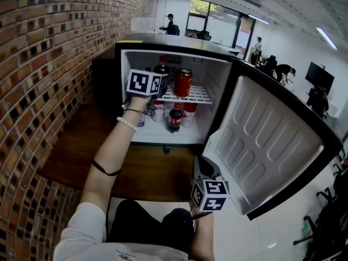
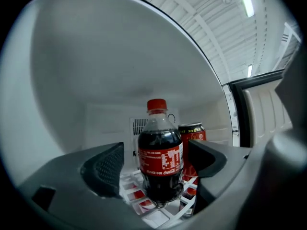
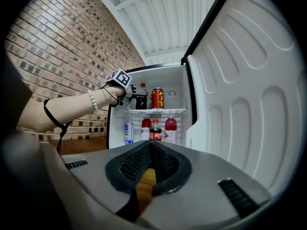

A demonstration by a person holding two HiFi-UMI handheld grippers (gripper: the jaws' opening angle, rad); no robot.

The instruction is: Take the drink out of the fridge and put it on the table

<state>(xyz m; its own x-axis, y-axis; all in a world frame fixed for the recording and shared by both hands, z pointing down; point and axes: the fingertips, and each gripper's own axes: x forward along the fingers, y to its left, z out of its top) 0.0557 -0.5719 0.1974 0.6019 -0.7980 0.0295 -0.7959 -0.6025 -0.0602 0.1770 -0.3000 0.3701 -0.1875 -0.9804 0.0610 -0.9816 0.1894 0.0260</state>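
The upright cola bottle (image 2: 160, 157) on the fridge's (image 1: 174, 43) top shelf (image 1: 200, 96) stands at twelve o'clock of the left tool (image 1: 163, 81), between its wide-apart jaws with neither pad pressing, while the right tool (image 3: 149, 164), jaws together and empty, hangs well back by the door (image 1: 272, 145).

Red can (image 2: 192, 132) just beside cola bottle (image 2: 160, 162)

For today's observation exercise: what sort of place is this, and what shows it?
Probably an open-plan office, at its break corner: a mini fridge stocked with drinks stands by a brick wall, and beyond it people are near a monitor under strip lights.
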